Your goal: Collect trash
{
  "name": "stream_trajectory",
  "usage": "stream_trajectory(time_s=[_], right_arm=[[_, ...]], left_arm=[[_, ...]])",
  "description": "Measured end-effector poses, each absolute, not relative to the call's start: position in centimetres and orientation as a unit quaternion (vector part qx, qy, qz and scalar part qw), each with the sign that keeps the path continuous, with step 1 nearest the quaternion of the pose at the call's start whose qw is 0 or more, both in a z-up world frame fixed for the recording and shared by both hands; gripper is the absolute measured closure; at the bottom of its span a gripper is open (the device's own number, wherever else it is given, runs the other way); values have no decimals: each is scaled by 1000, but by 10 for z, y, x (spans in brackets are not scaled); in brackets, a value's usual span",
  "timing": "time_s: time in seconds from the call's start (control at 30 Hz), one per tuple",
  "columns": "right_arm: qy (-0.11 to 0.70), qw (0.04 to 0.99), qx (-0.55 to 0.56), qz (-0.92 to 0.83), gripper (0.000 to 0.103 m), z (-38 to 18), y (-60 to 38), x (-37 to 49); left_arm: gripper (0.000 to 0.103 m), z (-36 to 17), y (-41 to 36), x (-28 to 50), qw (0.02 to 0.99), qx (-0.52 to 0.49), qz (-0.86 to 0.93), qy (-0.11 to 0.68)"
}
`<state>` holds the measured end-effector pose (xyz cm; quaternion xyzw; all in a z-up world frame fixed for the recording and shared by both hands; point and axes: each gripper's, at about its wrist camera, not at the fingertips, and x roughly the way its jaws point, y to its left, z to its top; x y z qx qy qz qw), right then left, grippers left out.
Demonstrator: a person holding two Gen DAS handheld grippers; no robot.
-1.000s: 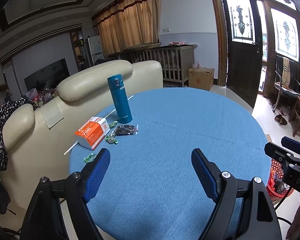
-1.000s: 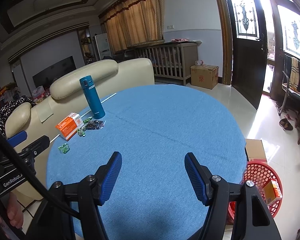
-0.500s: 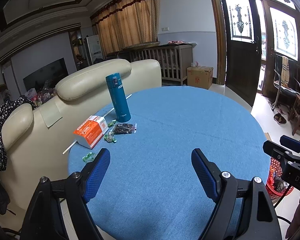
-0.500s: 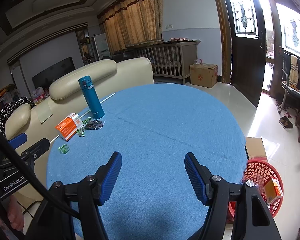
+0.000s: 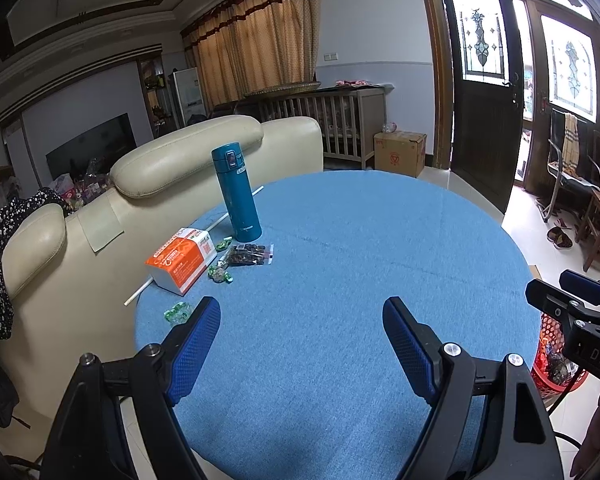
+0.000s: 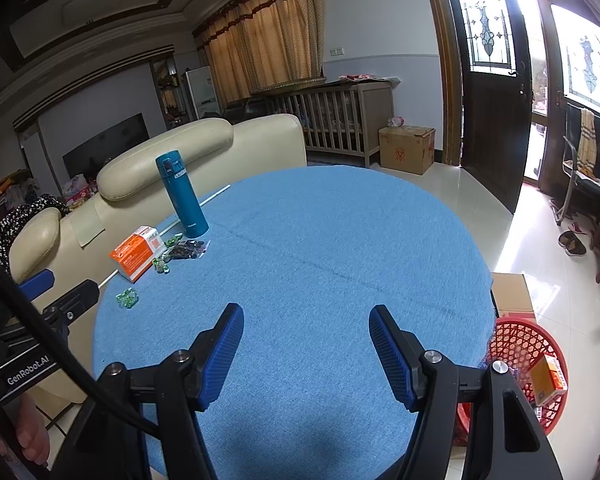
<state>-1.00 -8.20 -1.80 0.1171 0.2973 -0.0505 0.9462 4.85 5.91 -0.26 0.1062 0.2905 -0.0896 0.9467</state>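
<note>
The right wrist view is showing a red basket sitting on the floor beside the table's right edge, with an orange carton lying inside it; the left wrist view is catching only a sliver of that basket behind the right gripper. The left gripper is hovering over the round blue table with its jaws spread wide and nothing between them, and the right gripper is doing the same, also empty.

The trash is sitting clustered at the table's far left edge, next to the cream sofa: an orange-and-white box, a dark clear-wrapped packet, green wrappers beside the box, and one more green wrapper lying close to the rim. A teal flask is standing upright just behind them. The wide middle and right of the cloth are lying open.

The box is resting flat, its long axis running from the near-left rim toward the flask. A thin white rod is running the same way along the edge, passing behind the box
</note>
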Motion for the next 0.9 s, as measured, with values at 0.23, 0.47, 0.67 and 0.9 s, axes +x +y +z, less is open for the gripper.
stream_trajectory(time_s=[0.23,0.47,0.67,0.9], right_arm=[[300,945,118,-51,34,-20,-82,-8],[303,944,118,-51,34,-22,-82,-6],[308,943,119,-50,34,-25,-84,-1],[320,938,122,-53,34,-35,-91,9]], left_arm=[[19,-3,58,49,946,106,-89,292],[19,-4,56,50,945,107,-90,295],[19,-6,52,54,944,109,-92,299],[19,-17,42,64,940,113,-98,306]])
